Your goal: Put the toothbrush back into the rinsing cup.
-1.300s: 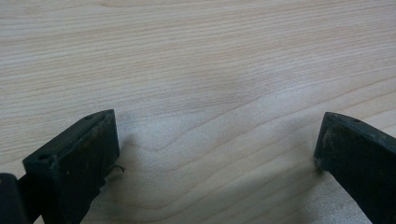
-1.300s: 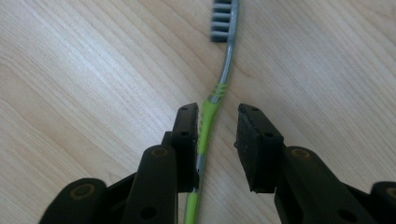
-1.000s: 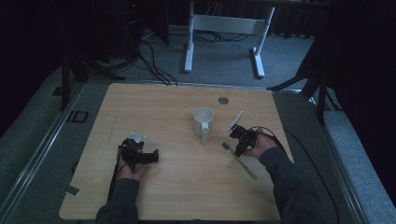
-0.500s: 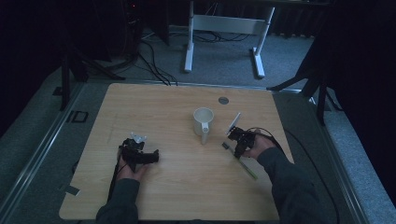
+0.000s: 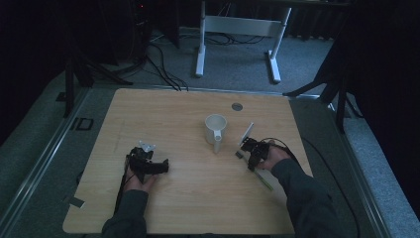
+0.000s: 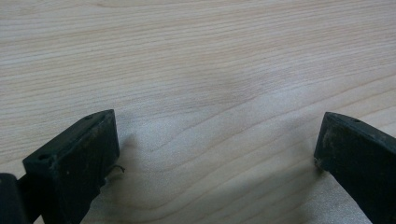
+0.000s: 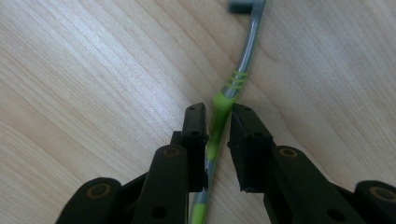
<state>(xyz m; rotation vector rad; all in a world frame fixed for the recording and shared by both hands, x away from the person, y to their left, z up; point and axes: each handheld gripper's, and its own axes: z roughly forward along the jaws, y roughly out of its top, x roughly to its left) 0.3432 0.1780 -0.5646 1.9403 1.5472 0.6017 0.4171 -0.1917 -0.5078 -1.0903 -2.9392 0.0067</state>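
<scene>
My right gripper (image 7: 218,122): black jaws, brass-coloured rivets. Toothbrush (image 7: 236,74) between them: grey neck and head, lime-green handle, three thin green stripes where grey meets green. My left gripper (image 6: 217,149): matte black jaws, scuffed edges. Table (image 5: 163,119): pale wood, wavy grain. Mug (image 5: 216,128): white. My sleeves (image 5: 307,198): dark grey-green. Floor (image 5: 237,54): grey carpet.

My right gripper (image 7: 217,126) lay low over the table, its jaws just closing to a narrow gap with a thin handle between them. My left gripper (image 6: 217,149) rested wide open, forearm stretched forward.
</scene>
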